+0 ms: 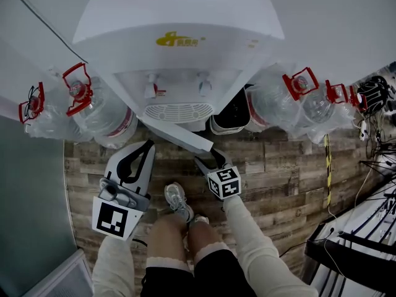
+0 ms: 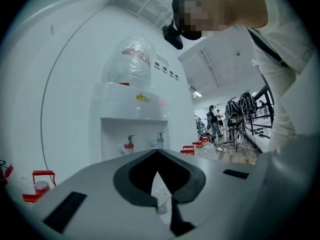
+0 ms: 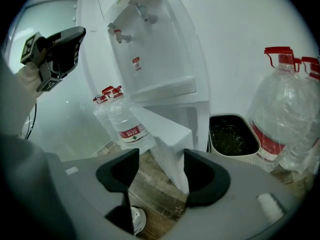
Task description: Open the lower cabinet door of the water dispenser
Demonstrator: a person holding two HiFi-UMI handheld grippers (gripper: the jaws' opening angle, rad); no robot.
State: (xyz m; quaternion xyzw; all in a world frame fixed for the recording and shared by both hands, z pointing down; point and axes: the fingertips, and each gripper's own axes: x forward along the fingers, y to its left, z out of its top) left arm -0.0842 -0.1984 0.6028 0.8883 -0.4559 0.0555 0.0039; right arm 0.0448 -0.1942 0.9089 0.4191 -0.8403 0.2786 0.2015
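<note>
- white plastic lower cabinet door of tall white water dispenser: swung out, ajar
- right gripper: fingers spread, door's free edge between them
- left gripper: fingers pressed together, empty, clear of the dispenser

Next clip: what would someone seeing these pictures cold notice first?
The tall white water dispenser at centre, its white lower cabinet door swung out towards the person. The door's free edge sits between the parted fingers of the right gripper. Clear plastic water jugs with red handles crowd the floor on both sides.
</note>
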